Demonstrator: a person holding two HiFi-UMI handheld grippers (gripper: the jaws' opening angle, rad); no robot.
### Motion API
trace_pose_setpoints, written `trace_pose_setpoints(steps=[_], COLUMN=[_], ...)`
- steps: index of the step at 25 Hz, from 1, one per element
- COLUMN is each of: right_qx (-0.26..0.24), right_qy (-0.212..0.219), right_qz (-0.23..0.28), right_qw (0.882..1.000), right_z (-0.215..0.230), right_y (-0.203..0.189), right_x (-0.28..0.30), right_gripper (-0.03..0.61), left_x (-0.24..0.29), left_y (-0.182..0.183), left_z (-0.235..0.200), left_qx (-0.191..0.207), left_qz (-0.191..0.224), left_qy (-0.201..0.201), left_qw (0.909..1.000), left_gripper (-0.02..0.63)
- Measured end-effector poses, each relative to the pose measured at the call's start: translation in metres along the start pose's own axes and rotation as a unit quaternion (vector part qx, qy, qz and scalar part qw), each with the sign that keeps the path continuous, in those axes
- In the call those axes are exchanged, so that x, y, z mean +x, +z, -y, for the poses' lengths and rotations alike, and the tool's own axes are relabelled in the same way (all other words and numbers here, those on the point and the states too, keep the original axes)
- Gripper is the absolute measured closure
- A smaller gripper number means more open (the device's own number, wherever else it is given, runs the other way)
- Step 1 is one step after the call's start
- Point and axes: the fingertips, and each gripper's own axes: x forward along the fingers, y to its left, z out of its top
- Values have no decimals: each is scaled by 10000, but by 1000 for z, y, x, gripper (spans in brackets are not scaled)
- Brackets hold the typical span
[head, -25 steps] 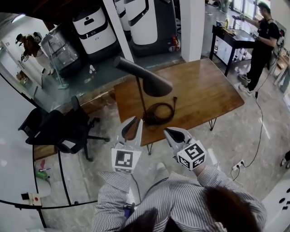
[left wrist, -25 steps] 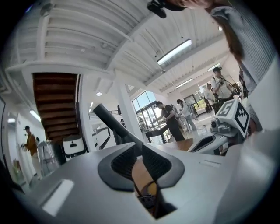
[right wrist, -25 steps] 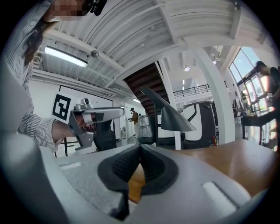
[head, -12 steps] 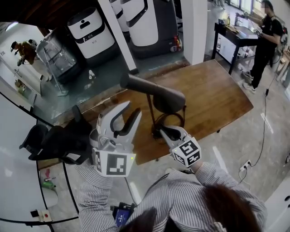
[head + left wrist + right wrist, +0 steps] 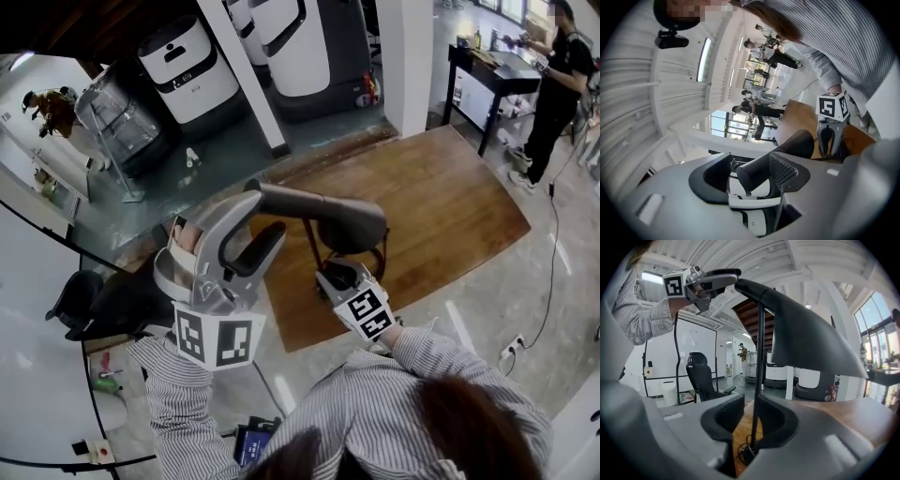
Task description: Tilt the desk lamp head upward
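Desk lamp [image 5: 323, 220] stands near the front edge of the wooden table [image 5: 450, 187], which runs off toward 2 o'clock in the head view. Its dark cone head [image 5: 333, 214] lies roughly level there. In the right gripper view the wide mouth faces down, so the upward tilt looks not yet begun.

The left gripper [image 5: 260, 221] is raised at 10 o'clock of the head. Its jaws are spread on either side of the head's narrow tail end, with a gap on one side, so it is not clamped. The right gripper [image 5: 330, 275] sits low at 6 o'clock. Its jaws are parted around the thin stem [image 5: 758, 380] (the stem runs close along one pad, with daylight on the other side). What seems left is to close on the tail and stem, brace the stem, and swing the mouth up.

Around the table are white machines [image 5: 192, 61] at 11 o'clock, a black office chair [image 5: 98, 300] at 8 o'clock, and a person [image 5: 561, 66] at a far bench at 2 o'clock. The coiled cord [image 5: 743, 452] by the base lies just under the right gripper, the only thing near its path.
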Motion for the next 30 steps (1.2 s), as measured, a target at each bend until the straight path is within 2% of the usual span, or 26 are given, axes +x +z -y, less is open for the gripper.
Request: trace_pose_setpoints(steps=[4,8,13,18,23,30], right_qx=[-133,-183,-118,-91,-118,-132], right_qy=[70,145,273,289,325,306], right_qz=[-30,51,82,-35,-154,-117], right_qw=[9999,9997,9995,9995,9993,9994], right_z=[5,1,3,7,5,4], right_y=[-3,-2,-2,-9,-15,-15], right_x=[16,18,15,19,29,31], right_gripper=[502,502,502,502,502,502], left_x=[12,10,6,13,20,22], left_y=[-3,-8,-15,-25,-27,-32], left_z=[-3,-2,1,10,11,14], left_qx=[579,826,1415,1716,1964,1939], left_qz=[-146,-191,-547,-713,-720,-714], left_qy=[-256,-660,-967,-1331,-1471,-1478], left_qw=[9979,9942,9837,9735,9667,9672], left_gripper=[332,328,328,328,328,351])
